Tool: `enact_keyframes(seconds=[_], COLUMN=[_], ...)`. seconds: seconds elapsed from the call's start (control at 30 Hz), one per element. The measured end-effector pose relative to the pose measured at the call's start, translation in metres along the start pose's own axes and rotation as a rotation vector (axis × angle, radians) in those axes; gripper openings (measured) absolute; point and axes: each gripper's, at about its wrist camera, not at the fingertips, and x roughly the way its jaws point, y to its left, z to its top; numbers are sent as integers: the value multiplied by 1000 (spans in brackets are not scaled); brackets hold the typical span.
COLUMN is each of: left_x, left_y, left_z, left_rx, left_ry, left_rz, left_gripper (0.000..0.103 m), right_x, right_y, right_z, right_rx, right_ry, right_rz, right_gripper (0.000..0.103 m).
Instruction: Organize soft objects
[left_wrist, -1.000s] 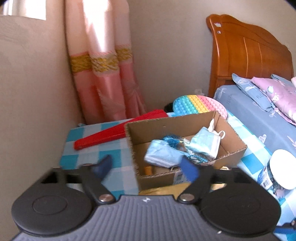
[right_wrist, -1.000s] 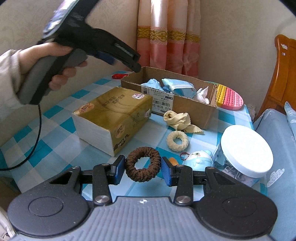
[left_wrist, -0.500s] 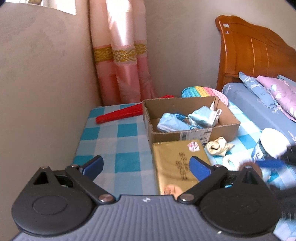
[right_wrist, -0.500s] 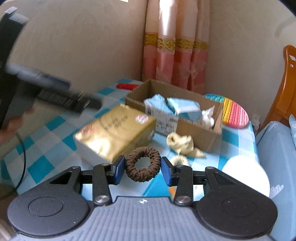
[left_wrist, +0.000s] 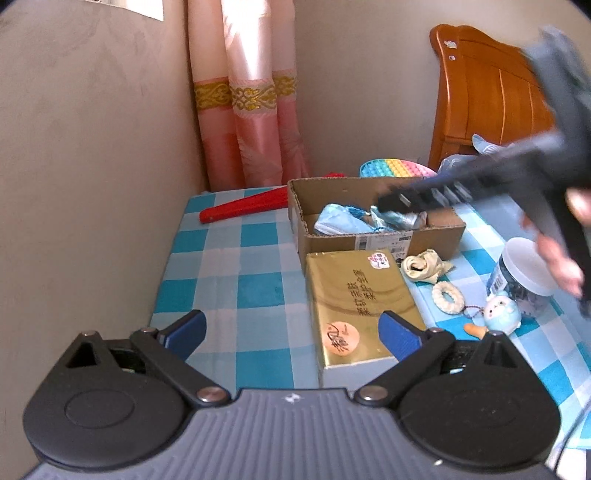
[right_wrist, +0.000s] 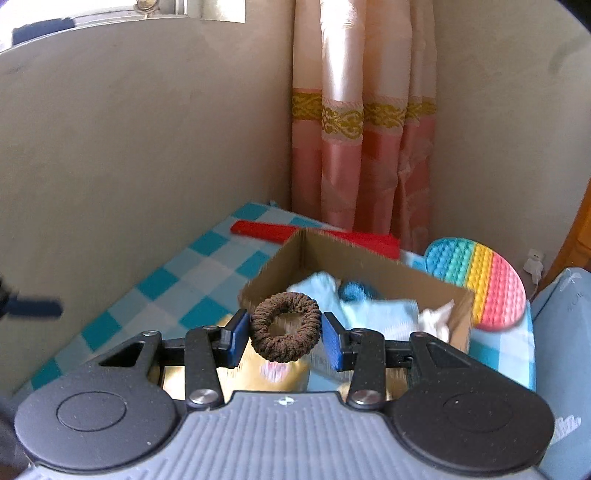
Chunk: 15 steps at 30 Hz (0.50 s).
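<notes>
My right gripper (right_wrist: 285, 332) is shut on a brown hair scrunchie (right_wrist: 285, 331) and hangs just before the near wall of the cardboard box (right_wrist: 354, 258). Light blue cloths and masks (right_wrist: 369, 308) lie inside that box. In the left wrist view the right gripper (left_wrist: 397, 201) reaches over the box (left_wrist: 369, 242), blurred, with a hand (left_wrist: 561, 258) on its handle. My left gripper (left_wrist: 291, 332) stands open and holds nothing, low over the checked tablecloth (left_wrist: 240, 266). A cream cloth (left_wrist: 423, 266), a cream scrunchie (left_wrist: 447, 297) and a small blue plush (left_wrist: 502, 312) lie right of the gold tissue pack (left_wrist: 358, 302).
A red folded fan (left_wrist: 245, 208) lies behind the box by the pink curtain (left_wrist: 251, 110). A rainbow pop mat (right_wrist: 480, 284) leans at the box's right end. A white-lidded jar (left_wrist: 524, 267) stands at the right. The wall (left_wrist: 92, 147) bounds the table's left side; a wooden headboard (left_wrist: 480, 96) rises at right.
My right gripper rose and moved forward to the box with the brown scrunchie still in it. My left gripper drew back from the box toward the table's near left part, its jaws wider.
</notes>
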Motion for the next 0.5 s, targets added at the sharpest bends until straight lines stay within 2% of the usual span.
enact_keyframes(seconds=[0.3, 0.37, 0.43, 0.5], left_x=[-4, -5, -6, -6], left_y=[-1, 0, 2, 4], left_z=[-15, -18, -20, -22], left_rx=[-21, -26, -32, -37], left_ry=[34, 41, 47, 53], left_rz=[23, 28, 33, 38], left_gripper=[99, 99, 99, 99], right_x=[64, 76, 85, 86], right_y=[-4, -5, -4, -3], right_z=[42, 46, 48, 46], right_rx=[15, 15, 12, 16], right_ry=[71, 99, 122, 123], right_rz=[-7, -24, -58, -49], right_gripper=[47, 54, 82, 92])
